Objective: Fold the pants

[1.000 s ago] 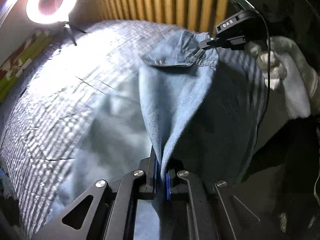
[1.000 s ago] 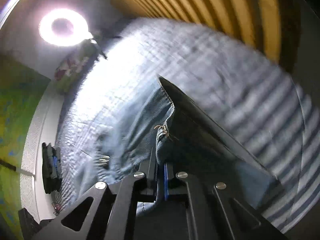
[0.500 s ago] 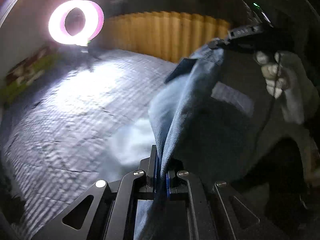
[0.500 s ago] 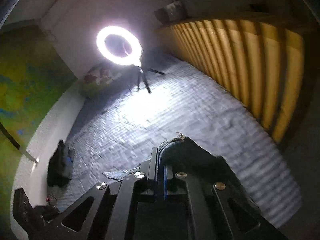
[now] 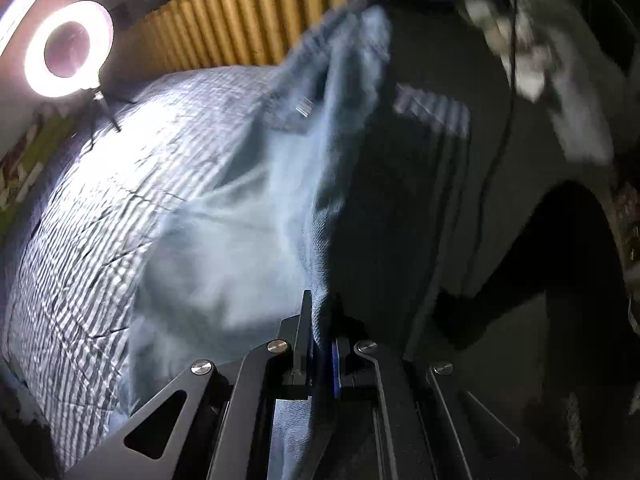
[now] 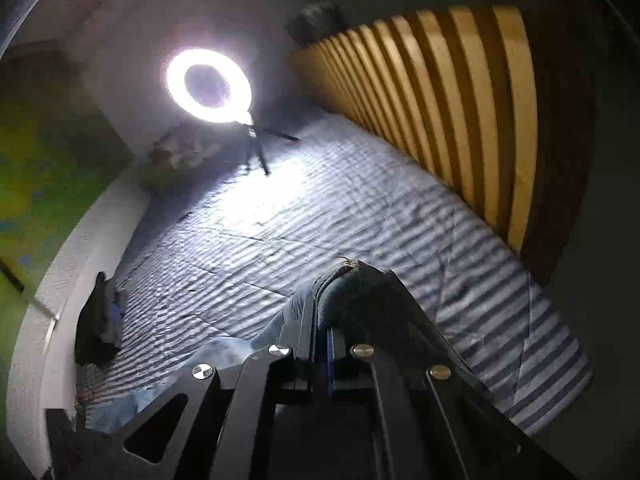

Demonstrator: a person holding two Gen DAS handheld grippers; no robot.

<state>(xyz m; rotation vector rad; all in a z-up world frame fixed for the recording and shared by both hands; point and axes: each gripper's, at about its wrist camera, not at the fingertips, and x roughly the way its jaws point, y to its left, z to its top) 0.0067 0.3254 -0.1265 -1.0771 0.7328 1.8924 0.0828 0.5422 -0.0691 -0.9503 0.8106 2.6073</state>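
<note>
Light blue denim pants (image 5: 256, 216) hang lifted over the striped bed (image 5: 100, 208), stretched between both grippers. My left gripper (image 5: 320, 332) is shut on a fold of the denim near the bottom of the left wrist view. At the top of that view the other gripper and a gloved hand (image 5: 532, 64) hold the waistband edge up, blurred. In the right wrist view my right gripper (image 6: 320, 316) is shut on the pants' waistband (image 6: 344, 276), which bunches above the fingertips. More of the pants (image 6: 224, 352) trail down to the left.
A lit ring light (image 6: 209, 85) on a small tripod stands at the far end of the striped bed (image 6: 320, 208). A wooden slatted headboard (image 6: 460, 112) runs along the right. A dark bundle (image 6: 98, 324) lies at the bed's left edge by the white wall ledge.
Both grippers have lifted the pants off the bed. The right gripper rose and tilted up, now facing the ring light. The left view swung sideways, with the denim hanging higher.
</note>
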